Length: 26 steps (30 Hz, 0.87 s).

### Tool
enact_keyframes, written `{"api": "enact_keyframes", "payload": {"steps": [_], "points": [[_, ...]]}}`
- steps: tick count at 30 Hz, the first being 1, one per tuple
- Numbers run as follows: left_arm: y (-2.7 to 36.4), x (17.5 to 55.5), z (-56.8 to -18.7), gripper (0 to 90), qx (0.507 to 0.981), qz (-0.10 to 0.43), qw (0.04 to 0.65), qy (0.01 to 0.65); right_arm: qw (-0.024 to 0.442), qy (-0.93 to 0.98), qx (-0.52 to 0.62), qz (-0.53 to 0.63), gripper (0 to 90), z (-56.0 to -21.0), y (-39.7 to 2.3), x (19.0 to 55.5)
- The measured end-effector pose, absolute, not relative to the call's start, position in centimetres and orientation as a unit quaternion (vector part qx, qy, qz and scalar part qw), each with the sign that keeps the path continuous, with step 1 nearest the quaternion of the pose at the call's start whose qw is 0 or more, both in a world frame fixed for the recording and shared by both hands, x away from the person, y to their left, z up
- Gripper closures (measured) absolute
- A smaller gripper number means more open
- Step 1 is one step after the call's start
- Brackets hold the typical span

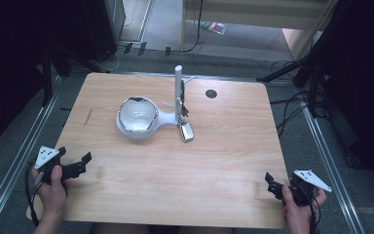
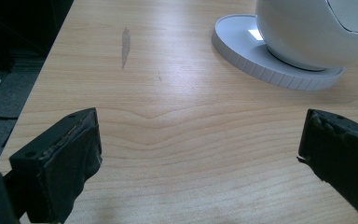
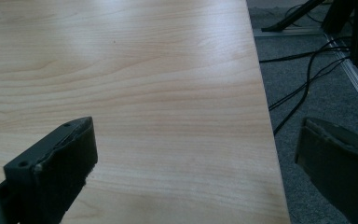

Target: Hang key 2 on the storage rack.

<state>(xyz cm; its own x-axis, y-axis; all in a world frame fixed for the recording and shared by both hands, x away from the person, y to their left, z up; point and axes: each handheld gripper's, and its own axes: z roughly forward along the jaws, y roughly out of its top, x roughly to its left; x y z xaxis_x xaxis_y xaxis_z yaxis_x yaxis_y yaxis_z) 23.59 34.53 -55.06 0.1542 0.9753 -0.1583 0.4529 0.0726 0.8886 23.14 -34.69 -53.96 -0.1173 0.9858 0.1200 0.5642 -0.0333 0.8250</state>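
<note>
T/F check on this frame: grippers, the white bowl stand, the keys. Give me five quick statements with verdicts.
1. Both grippers are open and hold nothing. True: the left gripper and right gripper have their jaws spread apart.
2. The white bowl sits on a round white base. True.
3. The keys lie at the table's near edge. False: they hang by the white post near the table's middle.
4. The left gripper touches the bowl. False: it is well apart, at the near left corner.
5. A dark round disc lies on the table beyond the post. True.
</note>
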Motion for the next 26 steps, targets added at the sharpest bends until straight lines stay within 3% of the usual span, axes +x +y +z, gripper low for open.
{"api": "enact_keyframes", "payload": {"steps": [26], "points": [[34.41,23.67,-55.08,0.0,0.619,0.291,0.442,0.580,0.291,0.643,0.586,0.397,0.0,-54.64,-34.22,22.33]]}}
